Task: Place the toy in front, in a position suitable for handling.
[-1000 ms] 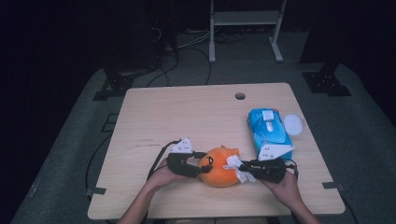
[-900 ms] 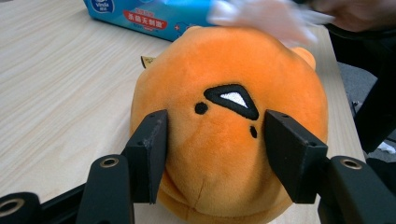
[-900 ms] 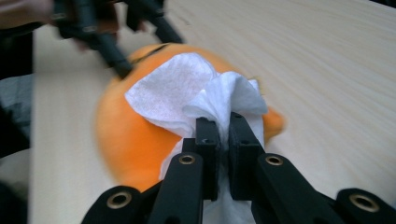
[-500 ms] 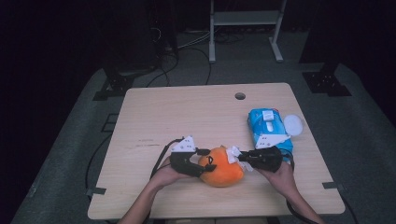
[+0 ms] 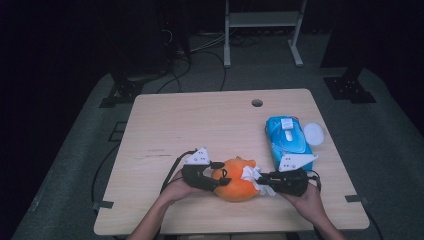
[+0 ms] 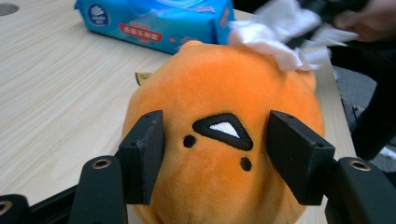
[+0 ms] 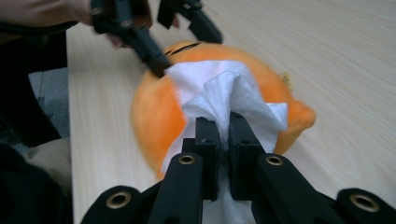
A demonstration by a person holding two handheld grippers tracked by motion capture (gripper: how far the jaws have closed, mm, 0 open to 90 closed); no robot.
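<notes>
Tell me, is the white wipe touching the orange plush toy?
Touching. In the right gripper view the white wipe, pinched in the right gripper, lies directly on the orange plush toy, with no gap.

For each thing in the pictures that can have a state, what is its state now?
orange plush toy: lying on the table, gripped at its face end.
white wipe: crumpled, pressed on the toy.
wipes pack: lying flat, white lid closed.
left gripper: jaws pressing into the toy's sides, having just eased wider.
right gripper: shut on the wipe.
</notes>
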